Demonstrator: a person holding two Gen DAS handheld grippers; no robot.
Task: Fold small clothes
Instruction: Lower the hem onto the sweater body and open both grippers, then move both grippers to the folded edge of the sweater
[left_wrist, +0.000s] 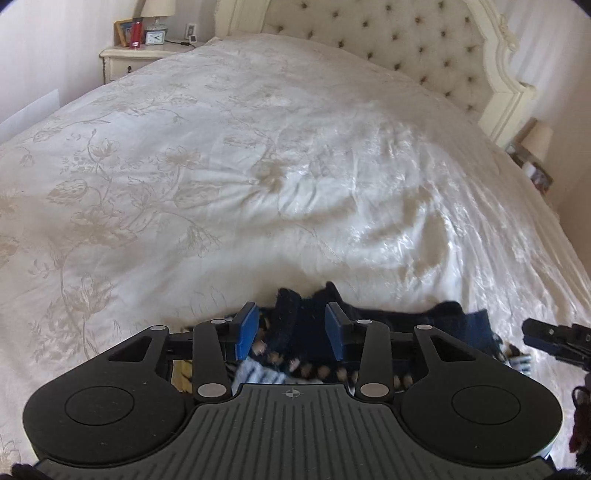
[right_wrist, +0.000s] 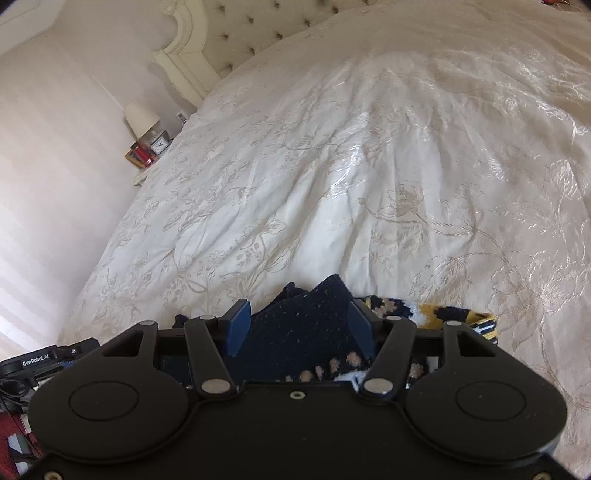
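Note:
A pile of small clothes lies on the white bedspread at the near edge: a dark navy knit piece (left_wrist: 306, 325) (right_wrist: 306, 325) on top, with spotted navy fabric (right_wrist: 343, 363) and a yellow, white and navy striped piece (right_wrist: 458, 319) under it. My left gripper (left_wrist: 291, 328) is open, its blue pads either side of the navy piece, just above it. My right gripper (right_wrist: 299, 326) is open, with the navy knit piece rising between its pads. The right gripper's tip also shows at the right edge of the left wrist view (left_wrist: 554, 338).
The white floral bedspread (left_wrist: 258, 166) stretches ahead to a tufted cream headboard (left_wrist: 388, 33). A nightstand (left_wrist: 129, 59) with a lamp, clock and red bottle stands at the far left corner. Another lamp (left_wrist: 537, 142) stands at the right of the bed.

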